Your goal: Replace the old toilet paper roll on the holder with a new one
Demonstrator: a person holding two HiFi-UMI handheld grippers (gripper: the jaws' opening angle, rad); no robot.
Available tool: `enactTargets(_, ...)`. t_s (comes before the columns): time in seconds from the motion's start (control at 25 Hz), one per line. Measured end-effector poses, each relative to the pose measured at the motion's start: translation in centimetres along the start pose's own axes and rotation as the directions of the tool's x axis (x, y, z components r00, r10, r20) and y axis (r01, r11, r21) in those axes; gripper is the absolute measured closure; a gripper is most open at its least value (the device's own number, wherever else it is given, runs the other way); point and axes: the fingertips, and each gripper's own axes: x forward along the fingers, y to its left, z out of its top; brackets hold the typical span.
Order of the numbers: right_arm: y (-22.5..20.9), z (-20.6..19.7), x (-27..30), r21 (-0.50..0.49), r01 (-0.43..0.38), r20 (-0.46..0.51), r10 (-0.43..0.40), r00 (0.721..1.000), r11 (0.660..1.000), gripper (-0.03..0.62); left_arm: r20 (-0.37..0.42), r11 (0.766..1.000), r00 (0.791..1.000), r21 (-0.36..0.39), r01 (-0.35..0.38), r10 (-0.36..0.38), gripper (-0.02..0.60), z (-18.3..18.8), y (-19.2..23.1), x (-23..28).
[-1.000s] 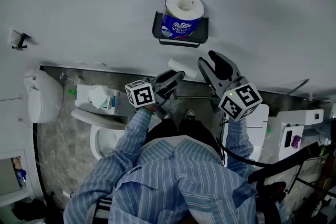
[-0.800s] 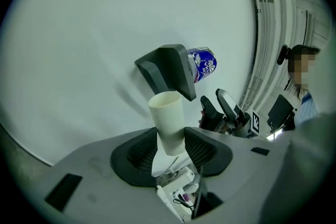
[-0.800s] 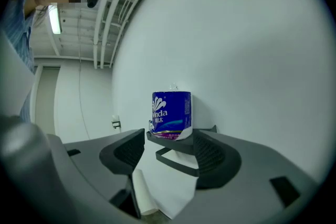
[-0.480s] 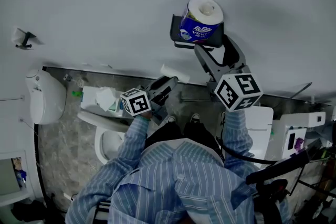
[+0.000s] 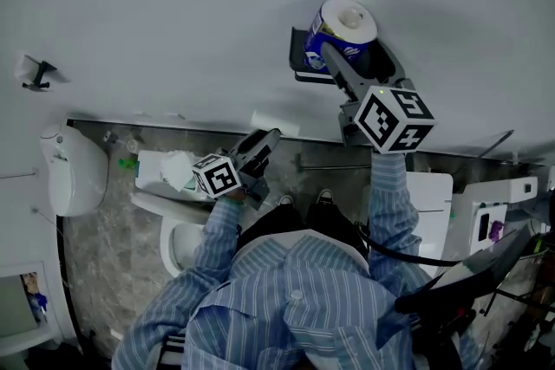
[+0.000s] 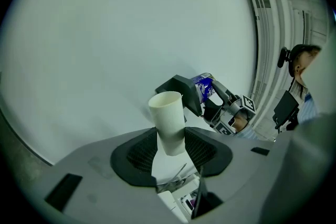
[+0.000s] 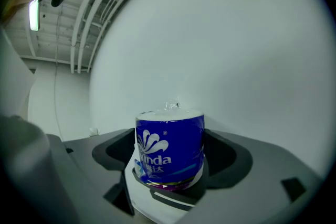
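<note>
Right gripper (image 7: 170, 155) is up at the dark wall-mounted holder tray (image 5: 303, 58), and its jaws have just been opening. They stand wide now on either side of the new toilet paper roll in its blue plastic wrapper (image 7: 169, 145), with the roll between them and the pads not pressing on it.

The roll stands upright on the holder, its foot just behind the tray's front rim. The wrapper is glossy blue with a white fan-shaped print and white lettering, and there's a purplish band round the bottom edge. On top is a little crimp of clear film. From the head view the top is white paper with the core hole showing.

Over to the left gripper (image 6: 170, 147). It's closed on the bare pale cardboard tube (image 6: 168, 120), clamped near its lower end. The tube sticks up past the pads, slightly tilted, with its open end toward the plain pale grey wall (image 5: 173, 13). That gripper sits lower than the holder and well apart from it, out to the holder's left.
</note>
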Motion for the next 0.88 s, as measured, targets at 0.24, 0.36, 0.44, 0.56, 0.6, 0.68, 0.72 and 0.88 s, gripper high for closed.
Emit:
enactTargets(0.24,-0.3,-0.2,0.5,-0.059,0.044,-0.069,-0.049,0.996,0.997,0.189,0.018,1.0,1.0,-0.011,-0.001,0.002,0.416,0.0,0.4,-0.2)
enactTargets(0.36,0.1,-0.3,0.9,-0.11,0.053,-0.091,-0.063,0.994,0.993,0.186,0.011,1.0,1.0,-0.01,-0.005,0.005,0.416,-0.1,0.6,-0.1)
enactTargets(0.44,0.1,-0.4,1.0,-0.128,0.06,-0.084,-0.071,0.994,0.99,0.186,0.003,1.0,1.0,-0.008,-0.007,0.007,0.416,-0.2,0.7,-0.1)
enactTargets(0.56,0.1,-0.4,1.0,-0.152,0.074,-0.057,-0.083,0.995,0.986,0.186,-0.002,1.0,1.0,-0.008,-0.004,0.004,0.416,-0.3,0.7,0.0)
enactTargets(0.6,0.0,-0.3,0.9,-0.156,0.075,-0.046,-0.083,0.995,0.985,0.186,-0.001,1.0,1.0,-0.009,-0.003,0.003,0.416,-0.3,0.7,0.0)
enactTargets(0.68,-0.2,-0.2,0.7,-0.144,0.075,-0.023,-0.079,0.997,0.987,0.187,0.004,1.0,1.0,-0.012,-0.003,0.003,0.416,-0.2,0.7,-0.1)
enactTargets(0.72,-0.4,-0.2,0.5,-0.125,0.074,-0.011,-0.076,0.997,0.989,0.186,0.005,1.0,1.0,-0.012,-0.005,0.005,0.416,-0.2,0.7,-0.2)
enactTargets(0.88,-1.5,0.2,-0.7,-0.067,0.082,0.032,-0.08,0.996,0.994,0.187,0.009,1.0,1.0,-0.012,-0.015,0.015,0.416,-0.3,0.7,-0.5)
